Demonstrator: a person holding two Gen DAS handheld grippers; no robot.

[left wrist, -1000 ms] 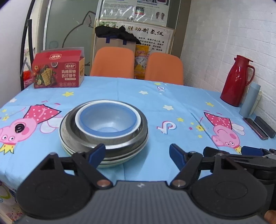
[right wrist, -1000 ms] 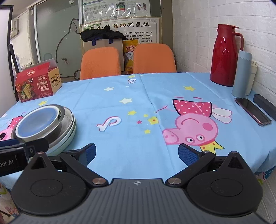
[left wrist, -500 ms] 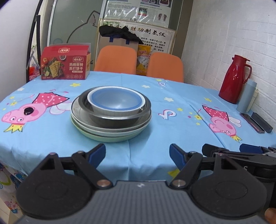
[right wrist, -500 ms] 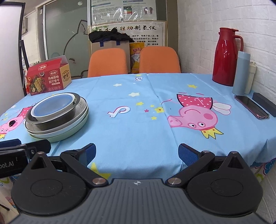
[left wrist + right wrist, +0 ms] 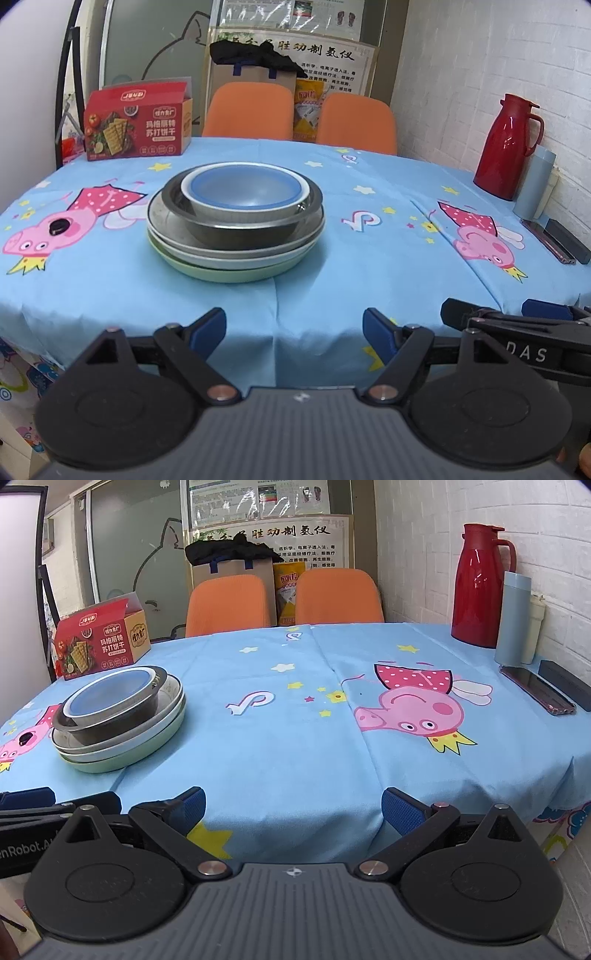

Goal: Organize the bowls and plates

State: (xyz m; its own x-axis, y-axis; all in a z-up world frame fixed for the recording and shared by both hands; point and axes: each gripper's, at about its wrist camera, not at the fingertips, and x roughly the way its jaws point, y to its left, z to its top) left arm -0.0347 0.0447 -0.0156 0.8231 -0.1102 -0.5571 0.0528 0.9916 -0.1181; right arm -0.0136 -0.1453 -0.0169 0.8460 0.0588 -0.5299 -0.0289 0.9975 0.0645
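Left tongs point(image 5: 294, 329) and right tongs point(image 5: 292, 808) open, empty, blue-lined bowl point(image 5: 245, 192) nested in steel bowl point(image 5: 240, 232) atop stacked plates point(image 5: 236, 266).

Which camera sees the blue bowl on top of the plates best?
The left wrist view: the blue bowl sits near the middle, so you look right into it. The right wrist view shows it off at the left, smaller and side-on.
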